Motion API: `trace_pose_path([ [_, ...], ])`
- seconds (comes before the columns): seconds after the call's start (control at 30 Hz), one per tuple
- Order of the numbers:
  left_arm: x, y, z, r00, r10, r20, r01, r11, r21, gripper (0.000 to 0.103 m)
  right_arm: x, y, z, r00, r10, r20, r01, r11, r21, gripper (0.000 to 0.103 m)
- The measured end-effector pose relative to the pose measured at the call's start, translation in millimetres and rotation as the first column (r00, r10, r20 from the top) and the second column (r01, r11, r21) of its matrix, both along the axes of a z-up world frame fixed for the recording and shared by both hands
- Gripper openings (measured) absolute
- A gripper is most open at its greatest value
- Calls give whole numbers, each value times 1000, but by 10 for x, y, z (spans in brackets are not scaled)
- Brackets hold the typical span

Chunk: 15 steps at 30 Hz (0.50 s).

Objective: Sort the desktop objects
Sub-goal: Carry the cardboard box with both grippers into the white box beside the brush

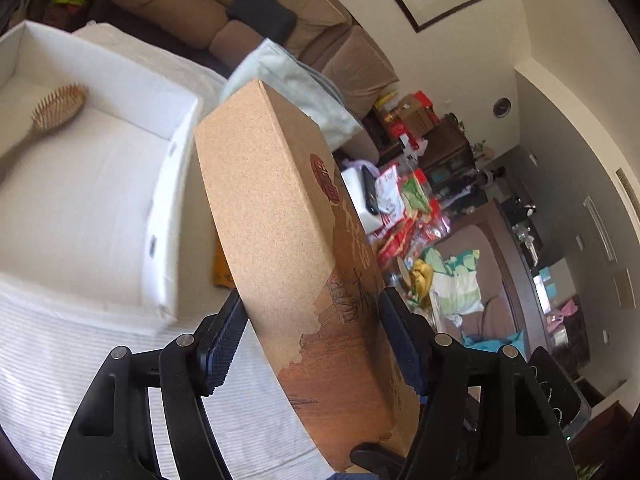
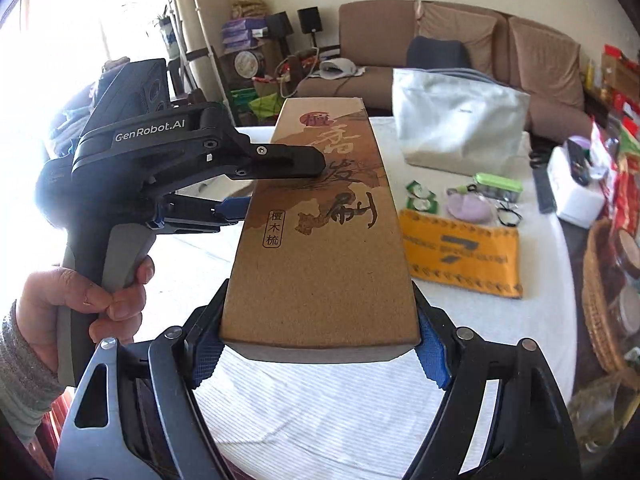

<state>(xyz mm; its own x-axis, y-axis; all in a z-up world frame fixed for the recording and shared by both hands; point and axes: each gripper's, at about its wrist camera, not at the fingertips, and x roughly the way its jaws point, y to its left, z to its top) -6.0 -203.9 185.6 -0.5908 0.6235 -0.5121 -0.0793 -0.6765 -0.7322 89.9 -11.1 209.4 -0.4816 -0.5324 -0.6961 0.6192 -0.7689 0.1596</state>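
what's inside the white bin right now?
A wooden hairbrush lies on the floor of the white bin; the rest of the visible floor is bare. The near-left part runs out of frame.

Box (image 2: 320, 216) is sitting above the table (image 2: 320, 400); bag (image 2: 456, 128) is standing at 1 o'clock, cloth (image 2: 460, 252) is lying at 3. Hairbrush (image 1: 56, 110) is lying in the tray (image 1: 172, 120), at 9 o'clock.

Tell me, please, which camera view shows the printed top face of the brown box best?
The right wrist view: the brown box lies face-up there, its characters fully legible. The left wrist view shows the box edge-on, mostly its plain side, with the print squeezed along the right.
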Motion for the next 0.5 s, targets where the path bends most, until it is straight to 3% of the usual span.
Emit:
trace_pose_path([
  [0.23, -507, -876, 96, 996, 83, 46, -79, 994, -69, 69, -667, -877, -12, 994, 47, 95, -40, 996, -74, 78],
  [0.5, -1068, -1341, -458, 977, 116, 181, -101, 991, -91, 69, -1269, -1387, -577, 977, 5, 214, 9, 998, -66, 78],
])
